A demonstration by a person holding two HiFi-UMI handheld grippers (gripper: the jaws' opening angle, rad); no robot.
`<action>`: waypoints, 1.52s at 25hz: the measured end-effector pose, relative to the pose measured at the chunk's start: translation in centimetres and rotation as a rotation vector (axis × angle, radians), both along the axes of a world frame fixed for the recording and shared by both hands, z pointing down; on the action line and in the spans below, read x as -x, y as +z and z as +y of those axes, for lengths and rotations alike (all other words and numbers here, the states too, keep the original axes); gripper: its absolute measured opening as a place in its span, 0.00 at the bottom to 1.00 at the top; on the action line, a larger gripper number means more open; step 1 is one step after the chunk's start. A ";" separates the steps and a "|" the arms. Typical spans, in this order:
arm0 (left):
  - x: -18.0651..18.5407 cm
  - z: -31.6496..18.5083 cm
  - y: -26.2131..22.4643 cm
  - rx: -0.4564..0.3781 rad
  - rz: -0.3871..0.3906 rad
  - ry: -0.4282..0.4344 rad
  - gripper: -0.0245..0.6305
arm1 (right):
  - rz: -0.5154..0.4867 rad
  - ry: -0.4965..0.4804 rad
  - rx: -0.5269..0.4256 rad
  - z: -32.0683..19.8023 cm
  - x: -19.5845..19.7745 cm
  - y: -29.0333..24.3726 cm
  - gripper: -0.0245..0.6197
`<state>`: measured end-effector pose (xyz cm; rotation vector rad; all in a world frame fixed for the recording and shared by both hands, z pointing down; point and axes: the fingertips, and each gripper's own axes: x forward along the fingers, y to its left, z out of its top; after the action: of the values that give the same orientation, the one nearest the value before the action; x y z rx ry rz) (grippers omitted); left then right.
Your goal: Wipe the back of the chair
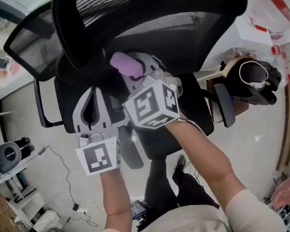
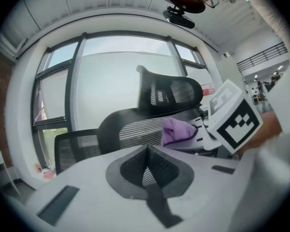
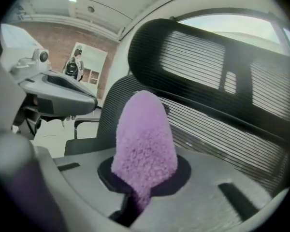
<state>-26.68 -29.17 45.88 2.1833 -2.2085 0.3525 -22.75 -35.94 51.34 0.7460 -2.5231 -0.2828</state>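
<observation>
Head view: a black mesh chair [image 1: 150,28] fills the upper frame, seen from above and behind, with its back toward the camera. The right gripper [image 1: 139,75] sits at the centre with its marker cube [image 1: 152,104] facing up. It carries a purple cloth [image 1: 127,64] that lies against the dark rear of the chair's back, just under the top edge. Contact with the back cannot be confirmed. The left gripper [image 1: 92,100] is just beside it, lower and to the left, and is also pointed at the chair. Bare forearms lead down from both grippers, over a pale floor [image 1: 251,139].

Left gripper view: the left gripper [image 2: 147,166] has its jaws brought together with nothing between them. Beyond them stands the chair's ribbed back [image 2: 135,129] with the headrest [image 2: 169,93] above it. The purple cloth [image 2: 176,130] shows at the right side of the back, next to the right gripper's marker cube [image 2: 234,119]. A large window [image 2: 116,81] lies behind.

Right gripper view: the right gripper [image 3: 141,180] is clamped on the lower end of the purple cloth [image 3: 145,139]. The cloth stands up in a rounded cone in front of the mesh back [image 3: 217,86].
</observation>
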 end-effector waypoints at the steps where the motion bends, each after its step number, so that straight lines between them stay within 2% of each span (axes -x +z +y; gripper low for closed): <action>1: 1.0 0.5 -0.1 -0.005 0.002 -0.026 0.05 | -0.001 -0.041 -0.001 1.2 1.8 -0.1 0.08; 5: 3.8 2.5 0.1 -0.009 -0.004 -0.078 0.05 | 0.015 -0.193 -0.016 5.5 7.4 -0.1 0.08; 8: 4.5 3.0 0.3 0.010 -0.020 -0.089 0.05 | 0.031 -0.222 -0.026 6.5 8.6 0.2 0.08; 13: 3.9 2.3 0.6 0.039 -0.010 -0.088 0.05 | 0.037 -0.190 -0.017 5.4 7.4 0.6 0.08; 21: -0.5 -0.7 0.6 0.009 -0.014 0.025 0.05 | 0.060 -0.115 -0.020 2.5 3.1 1.3 0.08; 25: -4.8 -3.0 1.1 0.008 -0.007 0.101 0.05 | 0.066 -0.014 -0.012 -1.0 -2.8 2.2 0.08; 29: -10.3 -4.4 2.5 0.045 -0.039 0.242 0.05 | 0.063 0.129 -0.001 -5.0 -10.6 2.7 0.08; 34: -16.1 -5.5 3.4 0.072 -0.048 0.370 0.05 | 0.017 0.388 0.032 -9.6 -21.0 2.9 0.08; 36: -17.8 -5.8 3.9 0.080 -0.042 0.402 0.05 | 0.020 0.492 0.048 -11.2 -25.1 3.3 0.08; 38: -18.9 -5.9 4.4 0.090 -0.035 0.420 0.05 | 0.036 0.553 0.057 -12.1 -27.8 3.7 0.08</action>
<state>-7.77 -35.08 50.25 2.5939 -1.6929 0.4875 5.04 -48.06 55.05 1.3525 -2.1701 -0.0308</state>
